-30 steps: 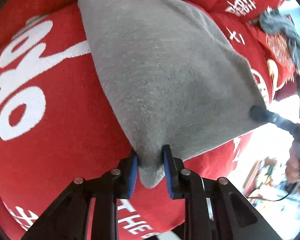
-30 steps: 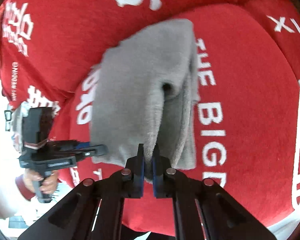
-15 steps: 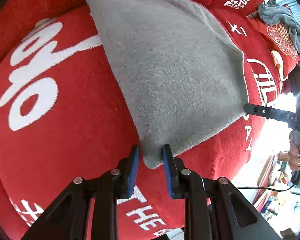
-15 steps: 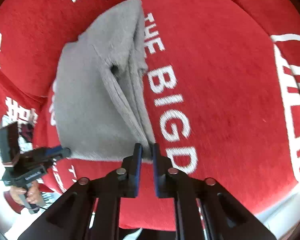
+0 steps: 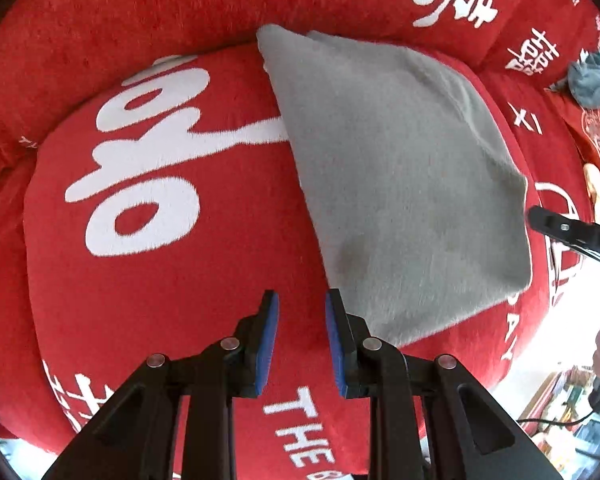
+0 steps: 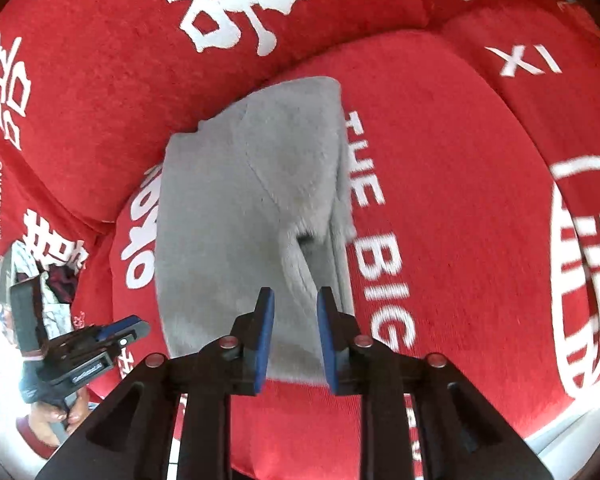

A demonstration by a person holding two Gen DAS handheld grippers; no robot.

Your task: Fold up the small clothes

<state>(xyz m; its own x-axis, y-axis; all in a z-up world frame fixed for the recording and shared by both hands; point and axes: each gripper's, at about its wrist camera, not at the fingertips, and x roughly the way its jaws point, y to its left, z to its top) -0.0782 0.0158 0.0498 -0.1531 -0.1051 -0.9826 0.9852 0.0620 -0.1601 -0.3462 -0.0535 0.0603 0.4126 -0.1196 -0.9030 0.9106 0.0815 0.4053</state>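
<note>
Red cushion (image 5: 148, 264) with white lettering, filling both views; taken as the landmark. Same cushion in the right wrist view (image 6: 452, 184), printed "THE BIG" just right of the cloth.

Grey folded cloth (image 5: 400, 184), lying flat on top of the cushion, right of the large white character; layered edges and a small dark opening between layers visible in the right wrist view (image 6: 244, 216).

Left gripper (image 5: 298, 340), above the cushion's near part, blue-padded jaws spread apart and holding nothing; right fingertip (image 5: 334, 320) just beside the cloth's near corner, left fingertip over bare red fabric. Seen from the other side as a dark tool at the cushion's left edge (image 6: 118, 330).

Right gripper (image 6: 294, 338), over the cloth's near edge on the cushion, jaws likewise parted with cloth visible between them, not pinched. Tip visible at the cushion's right edge (image 5: 540, 216).

Crumpled grey-blue garment (image 5: 592, 84), on the red fabric far right of the cushion, well apart from the folded cloth.
</note>
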